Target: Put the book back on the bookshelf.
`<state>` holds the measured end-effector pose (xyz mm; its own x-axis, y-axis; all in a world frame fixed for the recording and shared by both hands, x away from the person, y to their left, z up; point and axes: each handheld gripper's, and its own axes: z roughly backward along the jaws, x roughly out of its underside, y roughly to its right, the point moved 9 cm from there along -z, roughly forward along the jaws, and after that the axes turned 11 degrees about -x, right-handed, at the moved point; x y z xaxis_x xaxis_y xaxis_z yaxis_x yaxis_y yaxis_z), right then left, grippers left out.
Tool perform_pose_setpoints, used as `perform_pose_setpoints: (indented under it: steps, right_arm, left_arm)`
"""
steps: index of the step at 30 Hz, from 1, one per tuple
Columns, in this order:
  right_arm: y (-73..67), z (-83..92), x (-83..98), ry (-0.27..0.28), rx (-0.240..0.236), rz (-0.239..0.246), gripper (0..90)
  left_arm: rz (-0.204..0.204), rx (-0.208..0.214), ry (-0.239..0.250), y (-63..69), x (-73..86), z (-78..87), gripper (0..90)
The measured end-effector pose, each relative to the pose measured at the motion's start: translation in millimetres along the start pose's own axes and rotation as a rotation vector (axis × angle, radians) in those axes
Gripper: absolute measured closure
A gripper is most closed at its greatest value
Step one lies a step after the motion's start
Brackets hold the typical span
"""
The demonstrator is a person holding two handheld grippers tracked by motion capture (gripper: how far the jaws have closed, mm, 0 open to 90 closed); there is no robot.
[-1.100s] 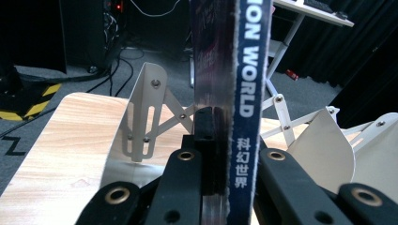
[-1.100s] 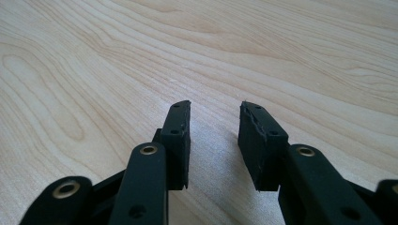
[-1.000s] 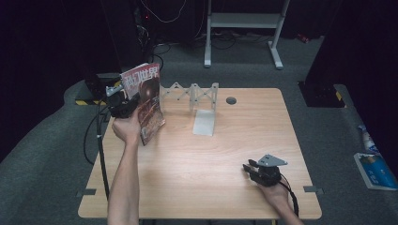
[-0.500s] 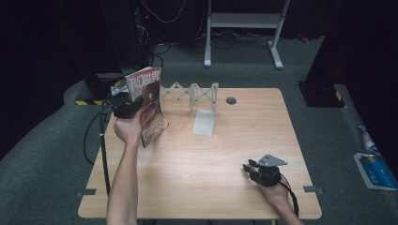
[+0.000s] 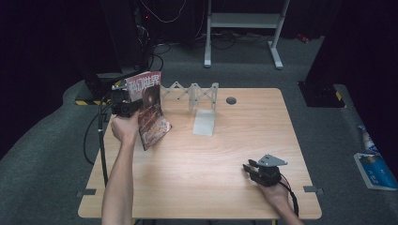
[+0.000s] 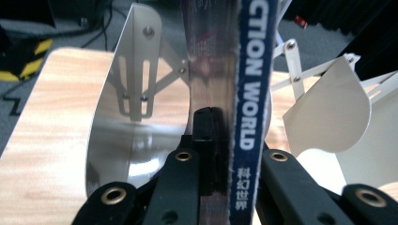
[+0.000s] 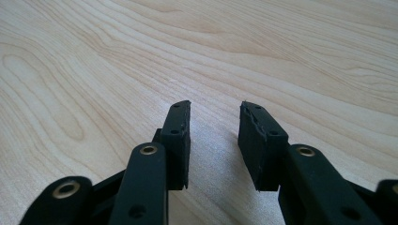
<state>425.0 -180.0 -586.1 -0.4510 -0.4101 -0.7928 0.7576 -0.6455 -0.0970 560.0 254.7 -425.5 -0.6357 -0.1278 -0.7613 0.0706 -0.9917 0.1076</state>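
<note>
A magazine (image 5: 152,110) with a red-brown cover stands upright above the table's (image 5: 211,159) left side, and my left gripper (image 5: 136,107) is shut on it. In the left gripper view the jaws (image 6: 230,136) clamp its blue spine (image 6: 248,84), which reads "CTION WORLD". Just past it stands a white folding rack (image 5: 192,93) with curved divider plates (image 6: 126,98). My right gripper (image 5: 248,168) rests at the table's front right. Its jaws (image 7: 215,117) stand open over bare wood (image 7: 141,47), with nothing between them.
A flat white plate (image 5: 205,123) of the rack lies on the table's middle back. A black round grommet (image 5: 231,100) sits near the back edge. Behind the table a metal stand (image 5: 244,28) and cables lie on the floor, and a blue-white booklet (image 5: 373,169) lies at the right.
The magazine in my left gripper has tipped and shifted slightly right and lower, toward the rack. The right gripper has not moved.
</note>
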Motion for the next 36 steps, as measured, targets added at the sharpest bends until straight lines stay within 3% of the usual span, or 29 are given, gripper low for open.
perform_pose_setpoints:
  steps: [3,8,16,18,25,36]
  right_arm:
    - [0.2,0.0,0.0,0.0,0.0,0.002,64.0]
    - [0.1,0.0,0.0,0.0,0.001,0.002,63.9]
    - [0.2,0.0,0.0,0.0,0.001,0.002,63.9]
    - [0.2,0.0,0.0,0.0,0.001,0.002,64.0]
    - [0.2,0.0,0.0,0.0,0.001,0.002,63.9]
    - [0.1,0.0,0.0,0.001,0.002,0.001,63.9]
  left_arm:
    - [-0.012,-0.003,-0.032,-0.3,0.9,-0.2,81.3]
    - [0.008,0.01,-0.153,-2.7,2.9,-1.9,81.2]
    - [0.004,0.022,-0.191,-4.0,3.7,-0.3,83.1]
    - [0.003,0.022,-0.184,-4.0,3.1,0.4,83.4]
    - [-0.002,0.045,-0.083,-0.2,-5.4,9.1,83.8]
    - [0.005,0.01,0.087,-12.3,-16.5,21.8,83.8]
